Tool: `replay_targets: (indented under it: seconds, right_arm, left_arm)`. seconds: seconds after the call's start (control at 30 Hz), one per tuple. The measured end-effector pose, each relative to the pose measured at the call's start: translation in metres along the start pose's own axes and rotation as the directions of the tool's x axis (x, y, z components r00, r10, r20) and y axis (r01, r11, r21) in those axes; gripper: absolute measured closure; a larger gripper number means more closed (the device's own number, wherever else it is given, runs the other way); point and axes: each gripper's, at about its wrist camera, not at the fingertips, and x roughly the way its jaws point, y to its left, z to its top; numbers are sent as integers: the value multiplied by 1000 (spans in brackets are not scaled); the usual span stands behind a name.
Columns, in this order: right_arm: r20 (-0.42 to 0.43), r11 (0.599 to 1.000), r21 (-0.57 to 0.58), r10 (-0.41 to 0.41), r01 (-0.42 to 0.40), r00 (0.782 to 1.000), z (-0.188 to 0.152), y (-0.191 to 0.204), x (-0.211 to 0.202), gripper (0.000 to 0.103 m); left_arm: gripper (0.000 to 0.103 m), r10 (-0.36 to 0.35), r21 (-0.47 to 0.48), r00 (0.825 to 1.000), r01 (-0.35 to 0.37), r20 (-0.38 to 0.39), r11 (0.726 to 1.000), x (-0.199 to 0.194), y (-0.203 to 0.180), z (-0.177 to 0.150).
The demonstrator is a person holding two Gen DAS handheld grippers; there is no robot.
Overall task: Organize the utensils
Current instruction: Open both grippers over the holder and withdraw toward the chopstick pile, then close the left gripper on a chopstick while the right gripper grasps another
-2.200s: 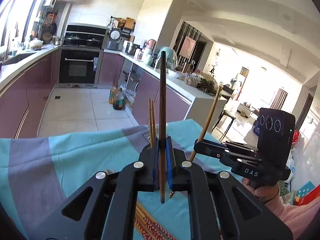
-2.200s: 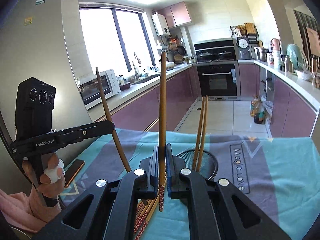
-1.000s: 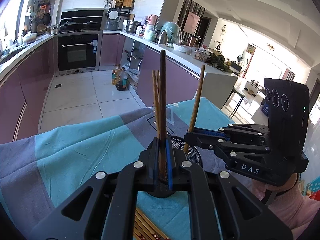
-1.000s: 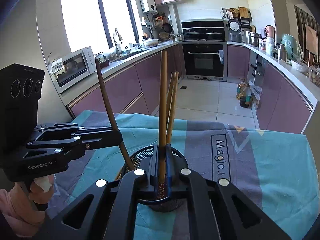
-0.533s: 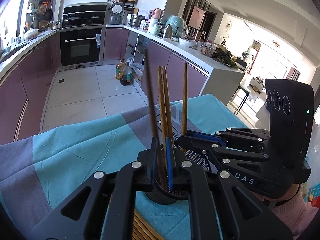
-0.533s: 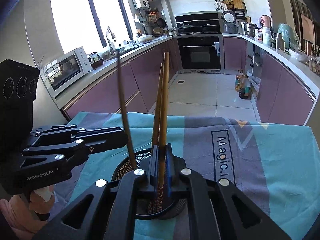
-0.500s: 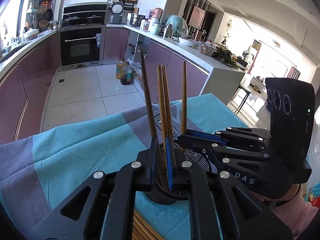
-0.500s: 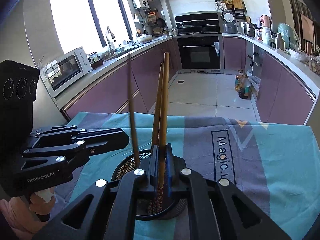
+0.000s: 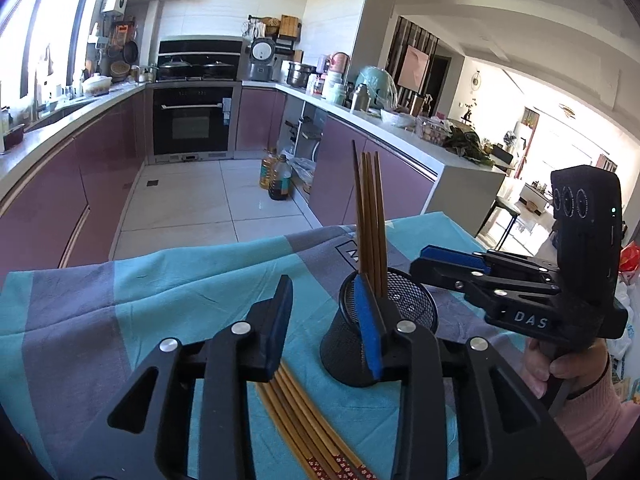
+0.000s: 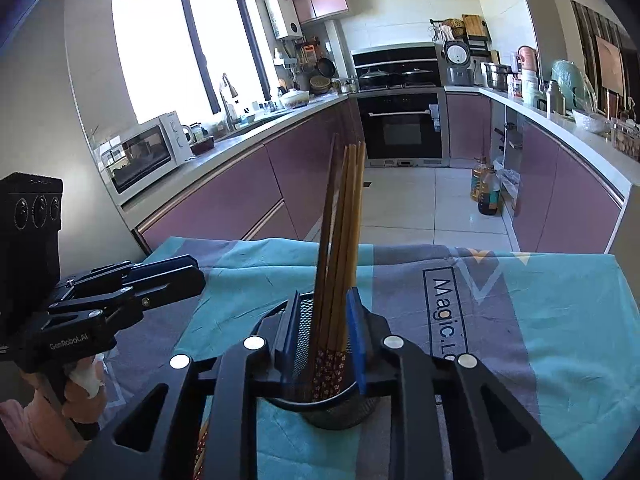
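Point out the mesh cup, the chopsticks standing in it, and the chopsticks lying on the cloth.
mesh cup [image 9: 340, 354]: left wrist view, lower side wall.
standing chopsticks [image 9: 370, 216]: left wrist view, mid shafts above the rim.
lying chopsticks [image 9: 296, 416]: left wrist view, middle of the bundle.

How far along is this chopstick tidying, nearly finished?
Partway. Four chopsticks stand in the mesh cup. Both the left gripper and right gripper have just been opening and grip nothing. A bundle of loose chopsticks still lies on the cloth.
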Motion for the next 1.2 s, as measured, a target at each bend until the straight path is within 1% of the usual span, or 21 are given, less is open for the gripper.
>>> replay_targets:
  seconds: [0.07, 0.13, 0.2, 0.23, 0.33, 0.4, 0.5, 0.6, 0.77, 0.93, 1.07, 1.2]
  right_arm:
    - [20, 999, -23, 31, -31, 999, -4, 8, -12, 75]
    - [31, 997, -51, 65, -63, 997, -9, 17, -21, 71]
    - [23, 994, -71, 89, -88, 996, -16, 25, -26, 68]
    - [10, 992, -76, 106, -105, 994, -22, 28, -25, 67]
    - [-54, 989, -83, 117, -122, 992, -40, 37, -12, 65]
    - [-111, 990, -59, 123, -130, 986, -54, 37, 4, 65]
    - [-184, 993, -24, 110, -117, 977, -72, 37, 25, 65]
    - [-228, 993, 10, 115, -116, 967, -84, 35, 40, 65]
    - [-252, 996, 10, 93, -94, 963, -93, 38, 49, 65]
    - [-256, 997, 3, 79, -81, 963, -98, 43, 51, 65]
    - [-262, 997, -7, 71, -76, 962, -101, 49, 56, 65]
    - [-268, 997, -23, 65, -73, 961, -101, 52, 59, 65]
  left_arm:
    - [65, 19, -2, 1000, -19, 19, 1000, -13, 6, -7]
    - [63, 46, 2, 999, -46, 27, 999, -23, 11, -13]
    - [60, 70, -3, 997, -70, 21, 998, -30, 17, -22]
    - [60, 68, -6, 998, -68, 10, 998, -33, 21, -25]
    - [59, 79, -14, 996, -79, -37, 997, -32, 28, -49]
    - [59, 84, -15, 993, -86, -86, 996, -25, 31, -65]
    - [59, 82, -20, 983, -86, -164, 996, -11, 32, -91]
    - [59, 83, -22, 971, -90, -225, 996, 2, 32, -111]
    - [59, 90, -27, 955, -101, -282, 995, 18, 33, -135]
    - [59, 99, -14, 950, -108, -297, 994, 25, 32, -145]
    - [59, 122, 5, 942, -127, -311, 992, 28, 25, -142]
    - [60, 127, 7, 940, -132, -316, 991, 32, 25, -140]
